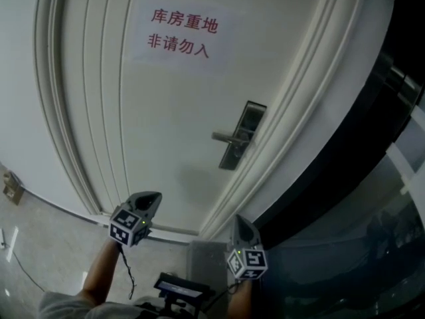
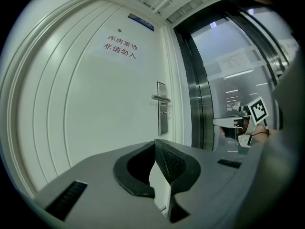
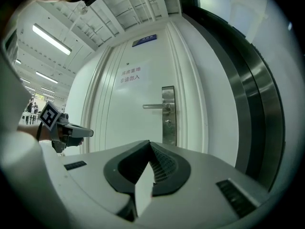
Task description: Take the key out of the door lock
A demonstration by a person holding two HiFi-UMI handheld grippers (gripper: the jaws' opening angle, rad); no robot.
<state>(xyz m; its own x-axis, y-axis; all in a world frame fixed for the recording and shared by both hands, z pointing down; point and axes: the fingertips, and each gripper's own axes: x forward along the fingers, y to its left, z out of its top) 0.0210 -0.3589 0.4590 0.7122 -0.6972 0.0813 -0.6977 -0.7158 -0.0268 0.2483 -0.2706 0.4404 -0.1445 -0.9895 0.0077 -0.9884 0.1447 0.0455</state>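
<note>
A white door (image 1: 166,111) faces me, with a steel lock plate (image 1: 242,135) and a lever handle (image 1: 226,137) pointing left. In the right gripper view a small key (image 3: 167,122) sticks out of the plate (image 3: 168,113) just under the handle; the left gripper view shows the same key (image 2: 164,112) as a tiny stub. My left gripper (image 1: 149,199) is low, to the left of the lock and well short of the door, shut and empty (image 2: 155,144). My right gripper (image 1: 240,222) is below the lock, also well back, shut with nothing in it (image 3: 149,144).
A paper sign (image 1: 180,33) with red characters is stuck high on the door. A dark metal frame and glass panel (image 1: 358,178) run down the right of the doorway. A small fitting (image 1: 10,186) sits on the floor at the far left.
</note>
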